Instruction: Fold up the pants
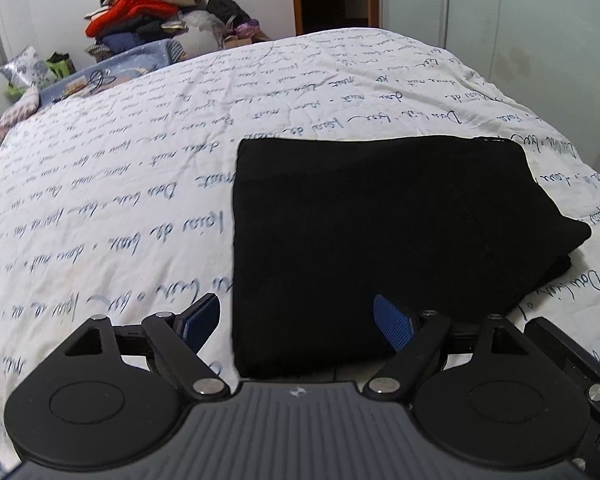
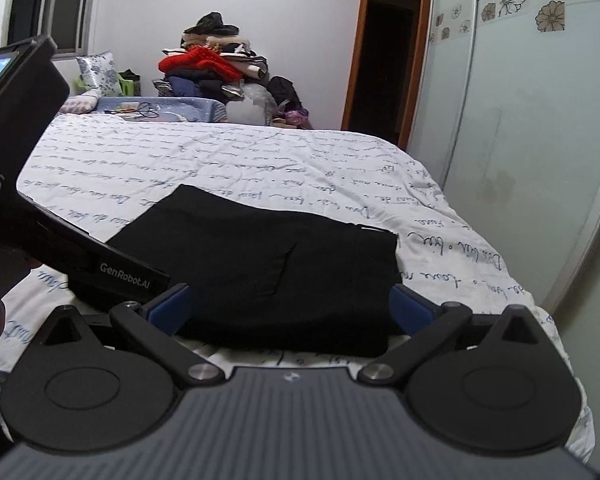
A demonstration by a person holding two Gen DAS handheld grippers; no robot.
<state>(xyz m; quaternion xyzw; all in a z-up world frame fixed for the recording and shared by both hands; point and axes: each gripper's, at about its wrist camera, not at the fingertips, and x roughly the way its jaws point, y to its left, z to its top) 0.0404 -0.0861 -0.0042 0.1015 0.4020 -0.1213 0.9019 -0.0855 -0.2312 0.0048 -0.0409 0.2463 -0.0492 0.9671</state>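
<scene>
Claws [image 1: 298,322] spread beside pants [image 1: 380,232] edge.

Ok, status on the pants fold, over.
Left tool open, right tool open, both empty. Black fabric pants folded into a rectangle on the script-printed white bedspread. Nothing in the way.

Black pants [image 1: 380,240], folded into a compact, roughly rectangular stack of several layers, lying flat; fabric plain and dark, with a seam or pocket edge faintly visible on the top layer in the right wrist view [image 2: 268,264]. Relative to the left gripper [image 1: 298,320]: stack lies just ahead and mostly toward its right finger, near edge between the spread fingers, not pinched. Relative to the right gripper [image 2: 288,306]: stack sits directly ahead, its near edge spanning the gap between the wide-spread fingers, unclamped.
</scene>
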